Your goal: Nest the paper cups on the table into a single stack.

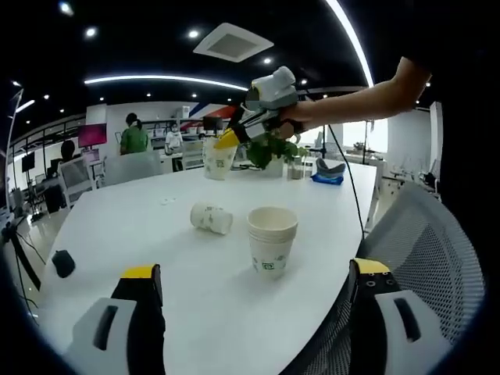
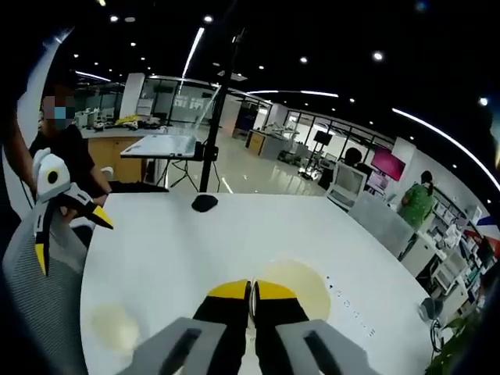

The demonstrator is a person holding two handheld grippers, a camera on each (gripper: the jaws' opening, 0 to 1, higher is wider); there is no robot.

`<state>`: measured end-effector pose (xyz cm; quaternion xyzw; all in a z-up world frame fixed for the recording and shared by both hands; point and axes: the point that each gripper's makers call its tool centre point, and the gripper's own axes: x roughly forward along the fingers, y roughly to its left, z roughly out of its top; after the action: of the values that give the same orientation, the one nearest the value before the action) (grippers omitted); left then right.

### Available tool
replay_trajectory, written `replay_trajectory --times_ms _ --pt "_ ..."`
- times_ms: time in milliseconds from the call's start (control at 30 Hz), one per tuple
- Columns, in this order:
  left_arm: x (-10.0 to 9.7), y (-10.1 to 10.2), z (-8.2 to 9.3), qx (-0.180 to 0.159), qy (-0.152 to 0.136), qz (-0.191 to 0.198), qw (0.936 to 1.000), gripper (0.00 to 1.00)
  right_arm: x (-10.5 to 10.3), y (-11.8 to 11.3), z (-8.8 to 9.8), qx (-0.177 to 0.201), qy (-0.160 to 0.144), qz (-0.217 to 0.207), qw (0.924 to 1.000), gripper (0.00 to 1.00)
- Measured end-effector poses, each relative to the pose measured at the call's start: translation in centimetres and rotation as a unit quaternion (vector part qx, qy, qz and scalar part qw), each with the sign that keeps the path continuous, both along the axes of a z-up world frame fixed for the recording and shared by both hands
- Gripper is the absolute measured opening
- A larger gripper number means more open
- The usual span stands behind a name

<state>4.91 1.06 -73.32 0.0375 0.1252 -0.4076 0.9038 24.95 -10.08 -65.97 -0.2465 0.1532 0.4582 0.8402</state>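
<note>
1. In the left gripper view, your left gripper [image 1: 254, 291] sits nearest, low at the near edge of the white table [image 1: 156, 234]. Its two yellow-tipped jaws stand wide apart with nothing between them.
2. Just to the right of it, off the table edge, is the grey mesh back of an office chair [image 1: 426, 242].
3. Past the jaws, an upright stack of paper cups [image 1: 272, 240] stands on the table, mouth up, with a green mark on its side.
4. To the left of that stack and a little farther, a single paper cup [image 1: 212, 218] lies on its side, close to the stack but not touching it.
5. Near the left table edge lies a small dark object [image 1: 63, 263], too small to identify.
6. Farther back, your right gripper [image 1: 228, 141] is held above the table by a hand [image 1: 293, 117], its jaws closed on the rim of another paper cup [image 1: 218, 159] that hangs clear of the table.
7. In the right gripper view, those jaws are pinched together on the pale cup rim [image 2: 291, 283], with the left gripper [image 2: 70, 226] at the left.
8. Beyond are a potted plant [image 1: 272, 148], a blue cloth [image 1: 326, 178] at the far right, and a person in green [image 1: 133, 137].
</note>
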Motion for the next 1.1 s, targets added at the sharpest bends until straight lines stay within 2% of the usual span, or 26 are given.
replay_trajectory --times_ms 200,467,733,1100 --pt "-0.1 0.0 -0.2 0.001 0.010 0.000 0.9999 0.99 -3.3 0.3 0.8 0.006 0.021 0.010 0.9997 0.00" --pt "-0.2 0.0 -0.2 -0.002 0.009 -0.004 1.0000 0.98 -7.4 0.9 1.4 0.012 0.043 0.028 0.9986 0.00" --pt "-0.2 -0.1 -0.2 -0.002 0.009 -0.007 0.9999 0.98 -10.4 1.5 1.5 0.014 0.056 0.045 0.9973 0.00" --pt "-0.3 -0.3 -0.3 0.000 0.010 -0.009 0.9999 0.98 -13.8 2.2 0.5 0.018 0.080 0.060 0.9948 0.00"
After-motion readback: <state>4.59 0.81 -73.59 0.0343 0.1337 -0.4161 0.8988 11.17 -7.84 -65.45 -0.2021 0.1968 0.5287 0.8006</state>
